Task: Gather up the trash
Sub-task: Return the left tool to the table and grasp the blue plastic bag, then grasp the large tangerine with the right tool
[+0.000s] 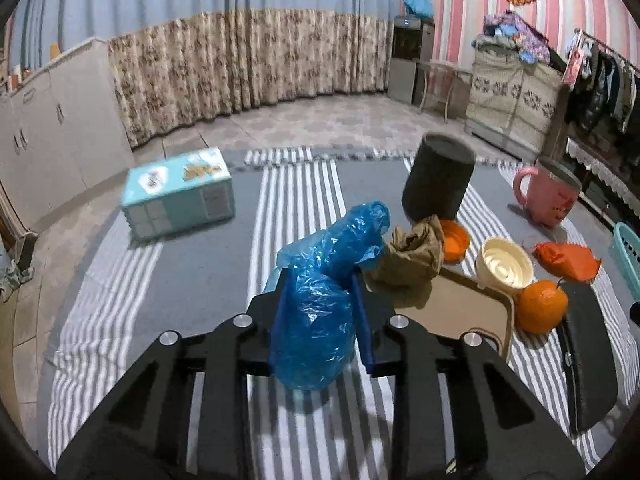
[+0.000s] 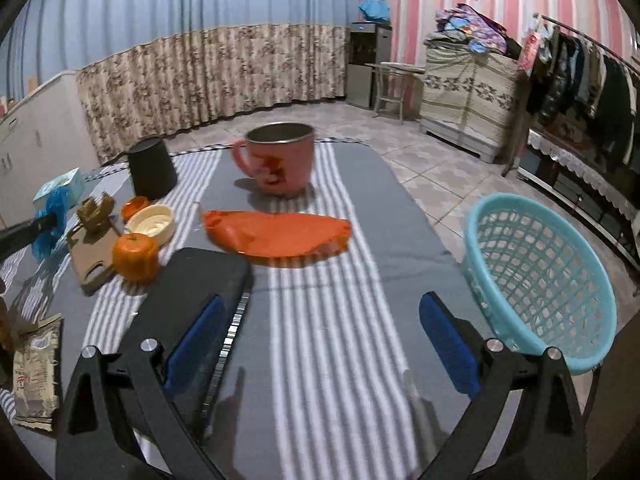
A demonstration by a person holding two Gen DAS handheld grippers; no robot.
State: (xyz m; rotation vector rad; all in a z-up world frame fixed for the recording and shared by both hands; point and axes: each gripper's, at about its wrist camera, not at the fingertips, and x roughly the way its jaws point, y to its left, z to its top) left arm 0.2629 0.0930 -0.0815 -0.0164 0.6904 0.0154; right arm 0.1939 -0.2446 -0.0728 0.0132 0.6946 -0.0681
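- Blue plastic bag (image 1: 316, 312): crumpled, sitting clenched between the left claw (image 1: 320, 304) pads, hanging just above the striped tabletop (image 1: 200, 264).
- Just right of the bag: brown crumpled paper (image 1: 412, 258) is resting on the corner of a tan cutting board (image 1: 460, 312).
- Around the board: orange lid (image 1: 456, 240), cream bowl (image 1: 505, 265), tangerine (image 1: 542, 306) touching the board edge.
- Farther out: dark cylinder (image 1: 438, 178), teal tissue box (image 1: 180, 192).
- Right claw (image 2: 320, 344): released, jaws standing wide apart, hovering over the tabletop, gripping nothing.
- Ahead of it: orange wrapper (image 2: 276, 234) is lying flat, pink mug (image 2: 280, 158) behind it.
- Left finger is overlapping a black case (image 2: 200, 276).
- Teal basket (image 2: 540, 276) is tilting at the tabletop's right edge, just beside the right finger.
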